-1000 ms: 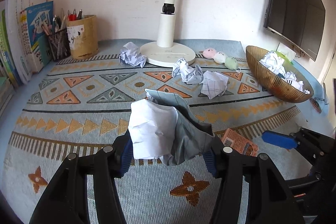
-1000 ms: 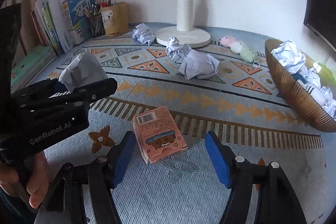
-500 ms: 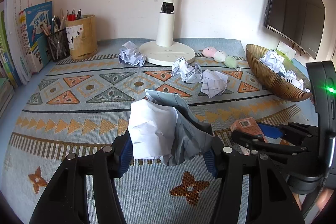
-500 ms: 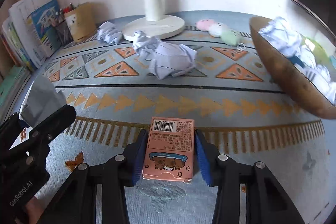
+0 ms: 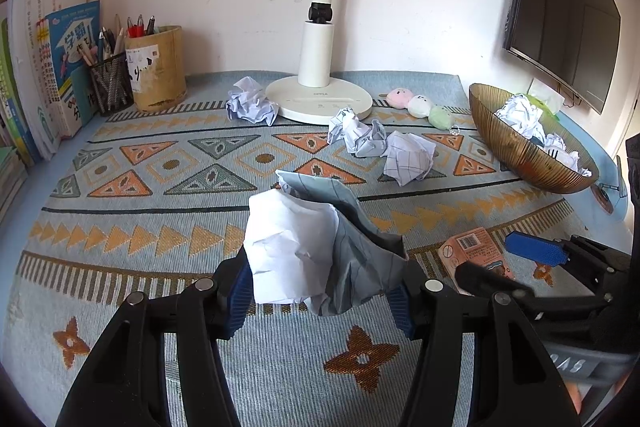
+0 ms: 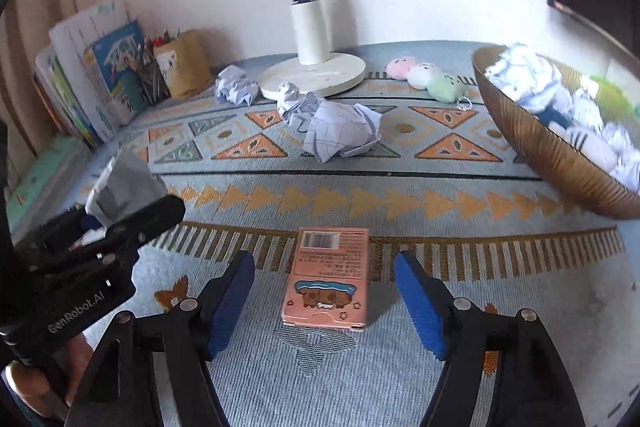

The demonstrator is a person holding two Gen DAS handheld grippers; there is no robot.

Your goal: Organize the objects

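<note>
My left gripper (image 5: 320, 301) is shut on a crumpled white and grey paper ball (image 5: 308, 247) and holds it above the patterned mat; it also shows in the right wrist view (image 6: 124, 187). My right gripper (image 6: 326, 303) is open, its blue pads on either side of a pink card box (image 6: 329, 277) that lies flat on the mat. The box also shows in the left wrist view (image 5: 472, 251). A brown bowl (image 6: 532, 143) with crumpled papers stands at the right. Loose paper balls (image 6: 336, 127) lie near the lamp base.
A white lamp (image 5: 318, 95) stands at the back. Pen holders (image 5: 156, 67) and books (image 5: 48, 75) line the left. Three small plush balls (image 5: 418, 105) lie by the lamp. A dark monitor (image 5: 560, 7) hangs at the right.
My right gripper was shut on the pink box half a second ago; now its jaws are wide apart and the box lies on the mat. The left gripper has kept still with its paper.
</note>
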